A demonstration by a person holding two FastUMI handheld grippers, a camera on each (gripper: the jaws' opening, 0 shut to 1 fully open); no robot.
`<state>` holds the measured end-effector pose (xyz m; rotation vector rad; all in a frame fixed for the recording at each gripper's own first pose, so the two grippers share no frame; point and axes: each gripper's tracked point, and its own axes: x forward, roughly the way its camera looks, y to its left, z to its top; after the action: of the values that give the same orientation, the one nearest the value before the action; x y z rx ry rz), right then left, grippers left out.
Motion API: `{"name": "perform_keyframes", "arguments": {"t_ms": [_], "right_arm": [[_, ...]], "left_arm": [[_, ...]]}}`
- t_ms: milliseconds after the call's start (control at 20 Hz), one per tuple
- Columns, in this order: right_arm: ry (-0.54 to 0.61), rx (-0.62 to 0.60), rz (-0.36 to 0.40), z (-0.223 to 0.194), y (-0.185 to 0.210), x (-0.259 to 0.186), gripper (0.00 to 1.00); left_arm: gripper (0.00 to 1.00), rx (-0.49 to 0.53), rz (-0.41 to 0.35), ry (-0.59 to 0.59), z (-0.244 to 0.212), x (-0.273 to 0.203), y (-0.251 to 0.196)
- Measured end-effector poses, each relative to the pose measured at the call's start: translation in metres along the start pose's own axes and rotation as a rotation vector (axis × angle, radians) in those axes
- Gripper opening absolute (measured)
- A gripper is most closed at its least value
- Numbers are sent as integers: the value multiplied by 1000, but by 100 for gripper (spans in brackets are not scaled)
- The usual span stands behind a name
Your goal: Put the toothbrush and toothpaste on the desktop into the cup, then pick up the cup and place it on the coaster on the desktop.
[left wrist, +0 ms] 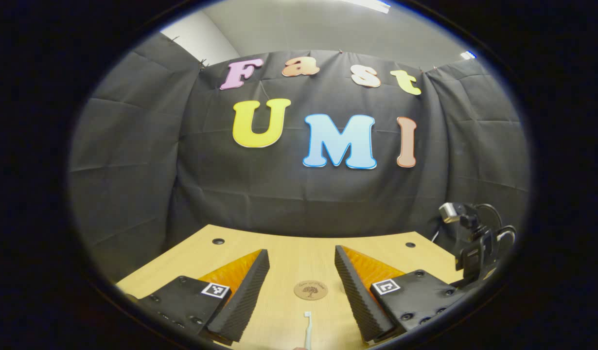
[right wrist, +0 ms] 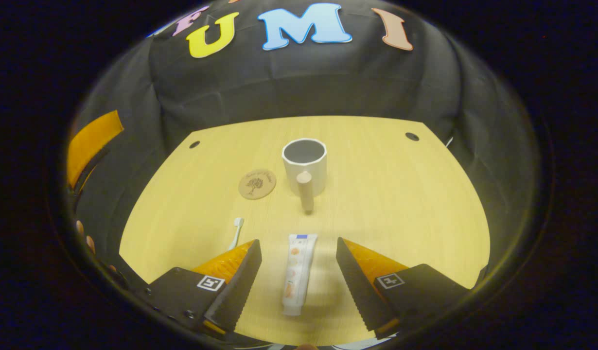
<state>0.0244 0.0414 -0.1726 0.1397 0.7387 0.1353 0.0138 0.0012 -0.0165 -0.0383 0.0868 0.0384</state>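
Note:
A white toothpaste tube (right wrist: 297,273) lies flat on the wooden desk, between the spread fingers of my open right gripper (right wrist: 299,272). A white toothbrush (right wrist: 236,232) lies just left of it, partly behind the left finger. Beyond stands a white cup (right wrist: 305,166) with a wooden handle pointing toward me. A round cork coaster (right wrist: 257,183) sits left of the cup. In the left gripper view my left gripper (left wrist: 301,287) is open above the desk, with the coaster (left wrist: 310,290) between its fingers farther off and the toothbrush head (left wrist: 307,328) near the bottom edge.
The desk (right wrist: 401,209) has small round holes near its far corners. Black cloth walls close in behind and at the sides. A camera mount with cables (left wrist: 474,238) stands at the desk's right edge. The other gripper's finger (right wrist: 91,141) and fingertips of a hand show at far left.

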Motion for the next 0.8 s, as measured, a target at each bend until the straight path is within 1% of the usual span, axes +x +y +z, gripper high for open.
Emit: {"name": "perform_keyframes", "arguments": {"t_ms": [50,100,200,250,300,350,400,450,500,550,700,750,800], "right_arm": [[27,-8,0,-5,0,5,98],[51,-16,-7,-7,0,9,98],[95,-30,-13,-14,2,19,98],[119,-38,-16,-17,2,25,96],[140,-46,-21,-19,1,29,96],[164,-53,-29,-24,0,34,98],[187,-56,-37,-27,-2,38,96],[211,-59,-41,-30,-3,43,98],[235,-60,-44,-34,-3,46,98],[266,-61,-46,-38,-4,48,98],[324,-58,-50,-49,-6,58,99],[342,-58,-52,-52,-6,60,99],[356,-59,-51,-56,-6,62,99]], "left_arm": [[93,-4,0,9,-2,0,0],[91,-9,1,20,-5,2,0],[91,-15,7,36,-10,6,4],[91,-18,11,40,-11,9,5],[91,-21,15,48,-12,11,7],[91,-24,18,56,-15,13,8],[91,-29,21,64,-16,15,11],[91,-34,24,71,-19,15,12],[91,-38,29,78,-22,17,14],[94,-40,35,83,-25,17,17],[94,-46,47,107,-32,19,21],[91,-48,49,115,-35,20,22],[94,-50,51,121,-37,20,23]]}}
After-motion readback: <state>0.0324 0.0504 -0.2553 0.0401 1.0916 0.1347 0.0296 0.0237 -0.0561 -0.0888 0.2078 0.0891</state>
